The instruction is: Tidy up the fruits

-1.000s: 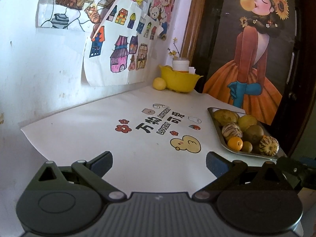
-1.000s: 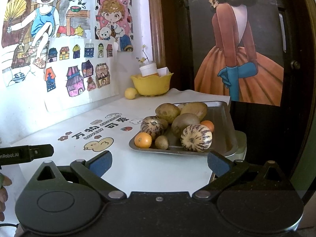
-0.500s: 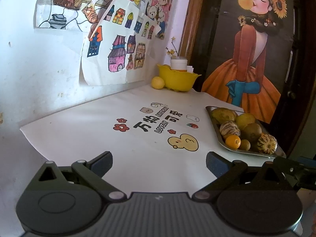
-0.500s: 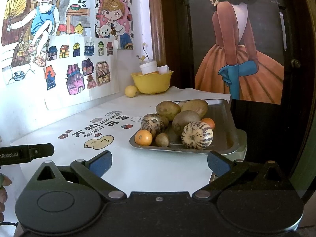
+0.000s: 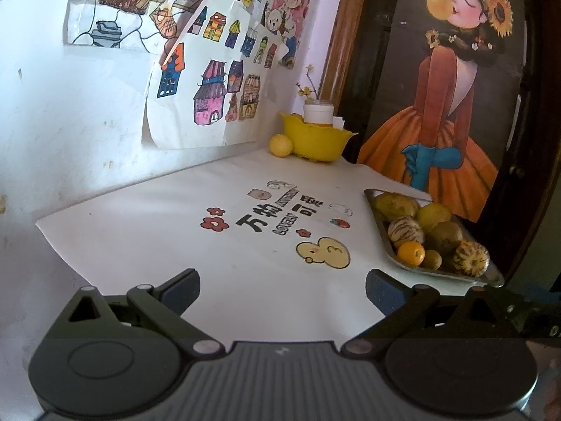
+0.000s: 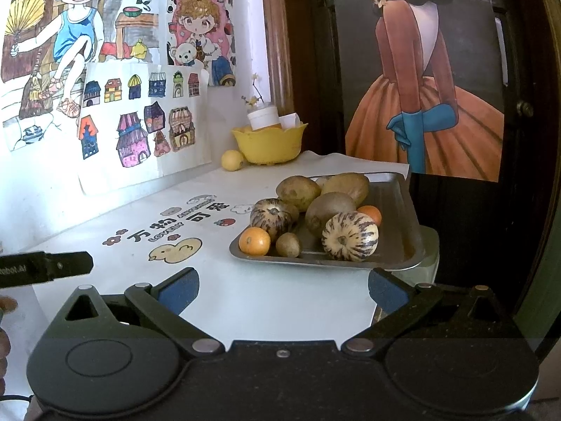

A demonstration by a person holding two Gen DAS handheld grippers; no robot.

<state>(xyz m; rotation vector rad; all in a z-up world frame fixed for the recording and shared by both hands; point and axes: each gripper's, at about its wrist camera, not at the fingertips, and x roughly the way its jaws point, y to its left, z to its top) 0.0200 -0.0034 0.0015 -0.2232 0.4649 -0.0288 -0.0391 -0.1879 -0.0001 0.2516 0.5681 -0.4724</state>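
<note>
Hovering low over the near table edge, the right gripper [image 6: 283, 289] and left gripper [image 5: 282, 289] both stand wide and hold nothing. Just ahead of the right one, the tray [image 6: 403, 207] carries the heaped fruits [image 6: 315, 214], none yet lifted, so sorting looks unstarted. Farther back, the yellow bowl [image 6: 268, 145] sits by the wall with a lemon [image 6: 232, 160] touching its side. Both grippers point level, forward across the table.
</note>
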